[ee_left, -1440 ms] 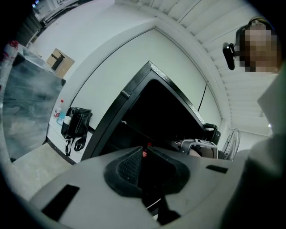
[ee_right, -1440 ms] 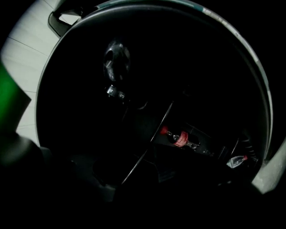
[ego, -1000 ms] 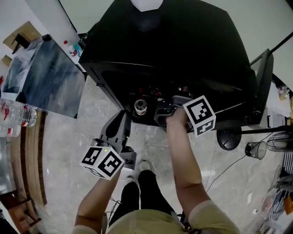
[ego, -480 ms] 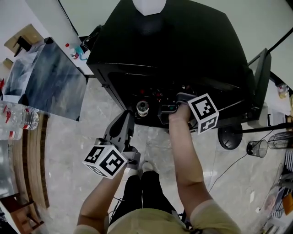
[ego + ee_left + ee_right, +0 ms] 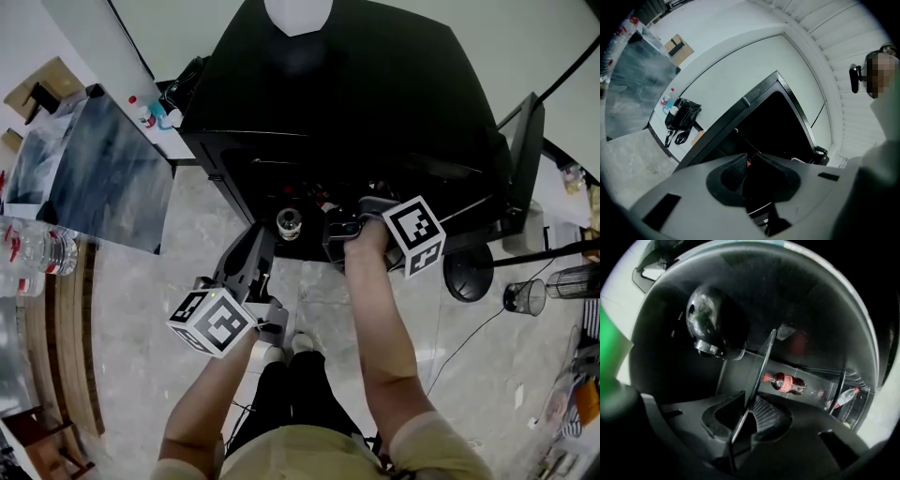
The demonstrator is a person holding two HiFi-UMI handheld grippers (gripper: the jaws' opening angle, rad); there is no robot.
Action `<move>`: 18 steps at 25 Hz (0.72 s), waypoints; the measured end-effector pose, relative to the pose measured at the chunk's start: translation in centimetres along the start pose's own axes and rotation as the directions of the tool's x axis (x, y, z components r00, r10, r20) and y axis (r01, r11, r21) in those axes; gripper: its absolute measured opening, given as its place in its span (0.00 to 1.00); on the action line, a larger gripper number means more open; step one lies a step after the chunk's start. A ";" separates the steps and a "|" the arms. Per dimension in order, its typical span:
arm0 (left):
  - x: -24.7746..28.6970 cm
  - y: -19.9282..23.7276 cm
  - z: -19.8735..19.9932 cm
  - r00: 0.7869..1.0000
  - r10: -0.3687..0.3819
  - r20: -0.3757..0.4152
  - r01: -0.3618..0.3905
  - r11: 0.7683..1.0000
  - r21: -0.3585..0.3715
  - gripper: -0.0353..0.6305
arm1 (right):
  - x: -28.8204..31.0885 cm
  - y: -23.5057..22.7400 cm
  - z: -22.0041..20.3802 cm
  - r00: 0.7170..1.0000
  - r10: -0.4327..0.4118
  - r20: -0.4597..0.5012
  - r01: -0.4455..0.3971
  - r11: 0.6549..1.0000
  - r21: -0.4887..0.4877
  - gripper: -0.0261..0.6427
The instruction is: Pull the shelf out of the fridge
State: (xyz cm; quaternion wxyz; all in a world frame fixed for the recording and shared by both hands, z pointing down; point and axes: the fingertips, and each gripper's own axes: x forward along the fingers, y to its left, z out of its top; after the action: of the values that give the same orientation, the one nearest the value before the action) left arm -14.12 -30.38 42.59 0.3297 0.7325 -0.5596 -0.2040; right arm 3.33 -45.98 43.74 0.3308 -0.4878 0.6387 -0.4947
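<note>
The black fridge point(image 5: 347, 103) stands open toward the person, and everything here is placed from it. The right gripper point(image 5: 339, 228) reaches level into the fridge's open front. In the right gripper view, the right gripper point(image 5: 747, 417) has the thin front edge of the glass shelf point(image 5: 761, 366) between its pads. Its jaws have just been closing and now stand narrow, pinched on that edge. From the grip the pane runs straight ahead, away from the jaws and deeper into the fridge, seen almost edge-on. So the shelf's depth lies along the line the gripper points, and the pull should go back out along that line, toward the person.

A cola bottle point(image 5: 785, 381) lies on its side further inside the fridge, beyond the gripped edge. I cannot tell whether it rests on this shelf. If it does, a sudden tug could set it rolling.

The left gripper point(image 5: 259, 240) hangs outside the fridge, low and in front of its left corner, clear of the shelf. In the left gripper view, the left gripper point(image 5: 749, 166) has jaws that have just been opening to a small gap with nothing between them. It looks at the fridge from outside.

The right hand is the nearer one and has the hold, so the draw looks to be its job. The shelf appears not yet pulled out.
</note>
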 end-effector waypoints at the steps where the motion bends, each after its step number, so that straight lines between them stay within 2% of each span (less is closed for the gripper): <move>1: 0.1 0.1 0.0 1.000 -0.005 0.000 0.005 1.000 -0.010 0.12 | -0.2 0.0 -0.1 1.000 0.001 -0.002 -0.001 1.000 0.001 0.13; 10: 1.7 -0.1 -0.7 0.998 -0.053 -0.016 0.051 0.994 -0.096 0.18 | -2.6 -0.1 -0.6 1.000 0.014 -0.020 -0.014 1.000 0.019 0.13; 18: 3.0 0.1 -0.8 0.998 -0.052 -0.026 0.047 0.983 -0.176 0.21 | -4.1 0.0 -1.1 0.999 0.017 -0.035 -0.016 1.000 0.022 0.13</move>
State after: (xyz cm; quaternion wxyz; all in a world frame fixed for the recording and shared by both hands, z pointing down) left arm -12.76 -33.04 43.44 0.3964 0.7174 -0.5158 -0.2493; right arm 3.63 -41.73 43.75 0.3289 -0.4702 0.6429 -0.5073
